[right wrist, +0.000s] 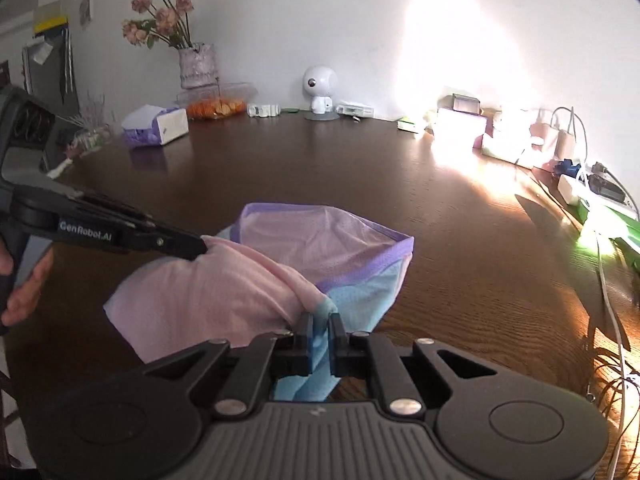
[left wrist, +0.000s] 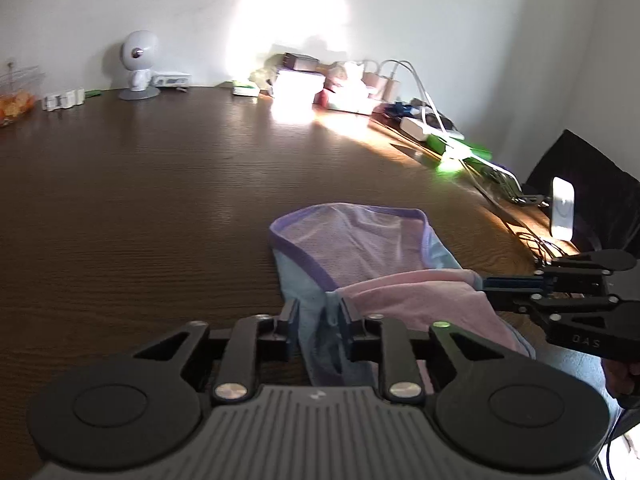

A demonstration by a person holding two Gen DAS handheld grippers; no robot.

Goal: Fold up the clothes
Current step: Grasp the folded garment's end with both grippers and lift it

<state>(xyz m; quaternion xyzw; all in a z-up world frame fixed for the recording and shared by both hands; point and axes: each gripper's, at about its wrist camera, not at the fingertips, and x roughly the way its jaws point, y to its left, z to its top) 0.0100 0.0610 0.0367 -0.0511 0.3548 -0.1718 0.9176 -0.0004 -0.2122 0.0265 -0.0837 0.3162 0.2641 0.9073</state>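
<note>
Pink, blue and purple cloth makes up the little garment (left wrist: 360,264) I am folding. It lies on the dark wooden table (left wrist: 140,200), near the front edge, with its near side lifted up.

My left hand-held gripper (left wrist: 318,320) is clamped on a blue bit of the garment. My right hand-held gripper (right wrist: 320,334) is clamped on another blue bit, where the pink and blue meet. Both pinch only a small bunch of cloth.

I think the cloth could slip out if I pull the two sides too far apart, because it is thin and smooth. If I lift one side faster than the other, the fold may come out crooked. The far part with the purple band (right wrist: 360,272) could also drag and bunch up on the table.

At the back stands a clear bowl (right wrist: 218,100) with orange snacks in it. A vase (right wrist: 197,66) holds dry pink flowers (right wrist: 158,12). A tissue box (right wrist: 158,126) has a white tissue sticking out.
</note>
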